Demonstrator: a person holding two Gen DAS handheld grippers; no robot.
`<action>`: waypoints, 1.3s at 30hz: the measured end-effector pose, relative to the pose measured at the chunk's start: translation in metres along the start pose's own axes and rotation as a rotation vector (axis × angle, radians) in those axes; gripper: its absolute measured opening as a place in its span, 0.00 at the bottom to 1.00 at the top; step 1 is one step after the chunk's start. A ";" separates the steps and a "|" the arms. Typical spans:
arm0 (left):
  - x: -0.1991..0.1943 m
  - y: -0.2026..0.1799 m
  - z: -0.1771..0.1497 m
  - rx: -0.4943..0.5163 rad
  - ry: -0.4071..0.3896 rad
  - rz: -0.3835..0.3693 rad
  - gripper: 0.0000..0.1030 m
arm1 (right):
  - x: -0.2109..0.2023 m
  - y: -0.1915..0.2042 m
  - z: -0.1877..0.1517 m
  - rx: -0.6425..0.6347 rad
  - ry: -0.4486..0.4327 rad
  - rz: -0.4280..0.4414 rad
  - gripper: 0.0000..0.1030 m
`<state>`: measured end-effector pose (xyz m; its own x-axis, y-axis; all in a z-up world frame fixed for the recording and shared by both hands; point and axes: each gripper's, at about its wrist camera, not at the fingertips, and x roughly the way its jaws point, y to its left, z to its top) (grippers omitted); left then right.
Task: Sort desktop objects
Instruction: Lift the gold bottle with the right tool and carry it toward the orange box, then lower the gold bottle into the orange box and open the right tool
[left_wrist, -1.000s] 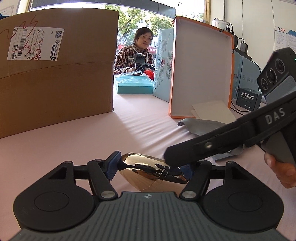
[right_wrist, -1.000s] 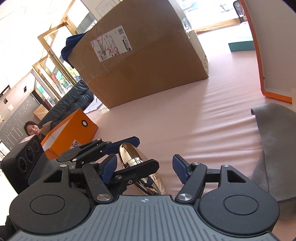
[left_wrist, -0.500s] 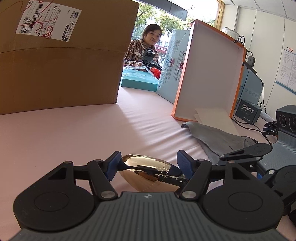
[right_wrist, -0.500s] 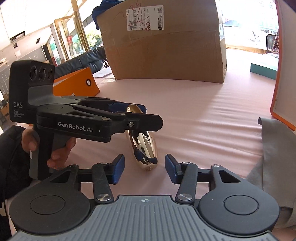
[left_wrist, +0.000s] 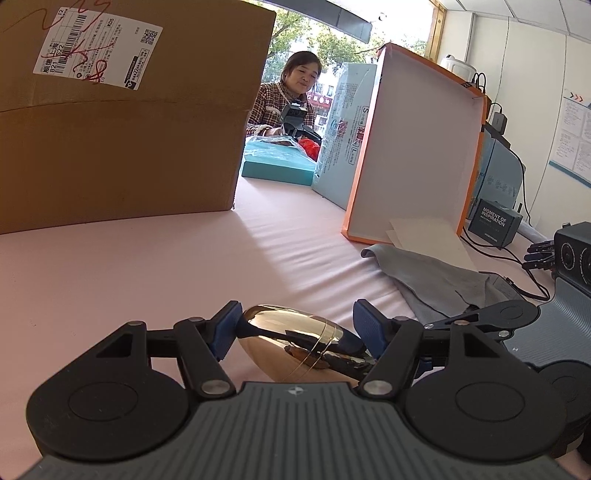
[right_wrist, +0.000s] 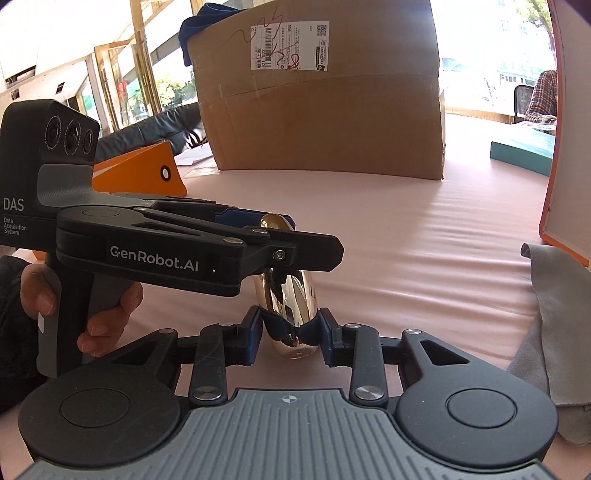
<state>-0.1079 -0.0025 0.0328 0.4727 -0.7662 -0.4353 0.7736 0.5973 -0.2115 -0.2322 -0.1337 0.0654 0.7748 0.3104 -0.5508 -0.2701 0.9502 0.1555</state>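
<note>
Two grippers meet on one thing: a glossy gold, bullet-shaped metal capsule (right_wrist: 286, 291) held above the pink padded tabletop (right_wrist: 424, 258). The right gripper (right_wrist: 291, 332) has its blue pads pressed against both sides of the capsule's near end, so it is clamped on it. The left gripper (left_wrist: 297, 332) straddles the other end; in its own view the left pad touches the gold shell while the right pad stands slightly off it, so its fingers are parted rather than clamped. In the right wrist view the left hand (right_wrist: 85, 314) is wrapped around that tool's handle. A grey cloth (left_wrist: 436, 280) lies near to the right, with an upright orange-edged white box lid (left_wrist: 413, 147) beyond it and a large brown cardboard box (left_wrist: 122, 122) well behind. The judged risk lies in the capsule itself: its polished, rounded, tapering shell gives the pads little to bite, so a pinch near the tip could squeeze it out. Any pull or twist while both tools are on it might send it rolling across the table.
</note>
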 end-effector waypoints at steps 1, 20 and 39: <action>-0.004 -0.002 0.001 0.007 -0.009 0.001 0.62 | -0.003 0.002 0.001 0.003 -0.010 0.001 0.28; -0.196 0.116 0.044 -0.073 -0.198 0.421 0.62 | 0.088 0.189 0.153 -0.234 -0.028 0.346 0.28; -0.219 0.255 0.022 -0.337 0.265 0.674 0.82 | 0.241 0.309 0.180 -0.254 0.508 0.393 0.27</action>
<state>-0.0053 0.3124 0.0934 0.6446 -0.1578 -0.7481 0.1675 0.9839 -0.0632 -0.0266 0.2400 0.1283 0.2446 0.5201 -0.8184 -0.6499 0.7143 0.2597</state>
